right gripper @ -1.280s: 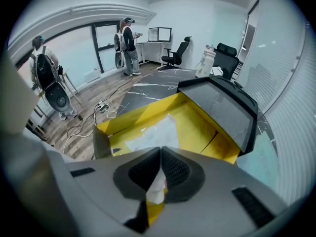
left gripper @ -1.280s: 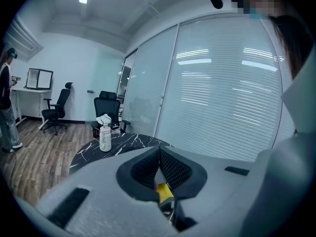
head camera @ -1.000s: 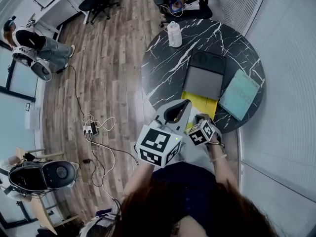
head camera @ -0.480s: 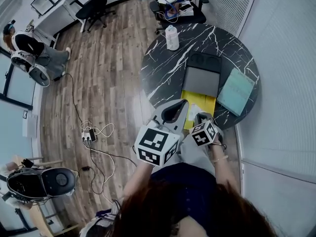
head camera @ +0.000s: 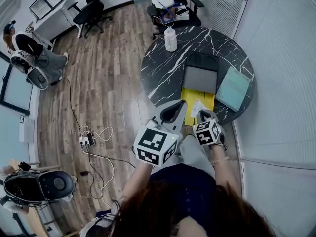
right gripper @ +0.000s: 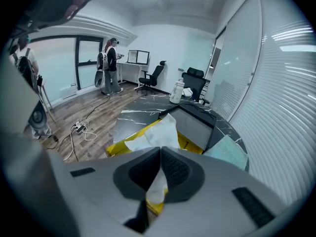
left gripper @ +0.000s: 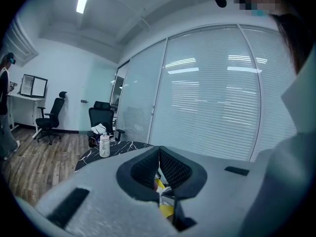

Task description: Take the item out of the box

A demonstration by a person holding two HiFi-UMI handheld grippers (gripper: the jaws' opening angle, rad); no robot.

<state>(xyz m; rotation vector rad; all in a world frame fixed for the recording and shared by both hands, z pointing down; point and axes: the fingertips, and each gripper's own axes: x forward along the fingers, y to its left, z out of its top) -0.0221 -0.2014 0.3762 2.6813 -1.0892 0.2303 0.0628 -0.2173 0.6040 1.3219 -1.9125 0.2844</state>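
One view, right gripper view, shows R tool (right gripper: 160,151) pinching white paper (right gripper: 166,131).

Left hand-held gripper (left gripper: 159,149) closed empty, right (right gripper: 161,150) clamps paper (right gripper: 166,130).

Glossy round black marble-look table (head camera: 163,73) veined white, matt brown wood-plank floor (head camera: 98,83) at nine o'clock, crinkled soft white paper sheet (right gripper: 163,130)
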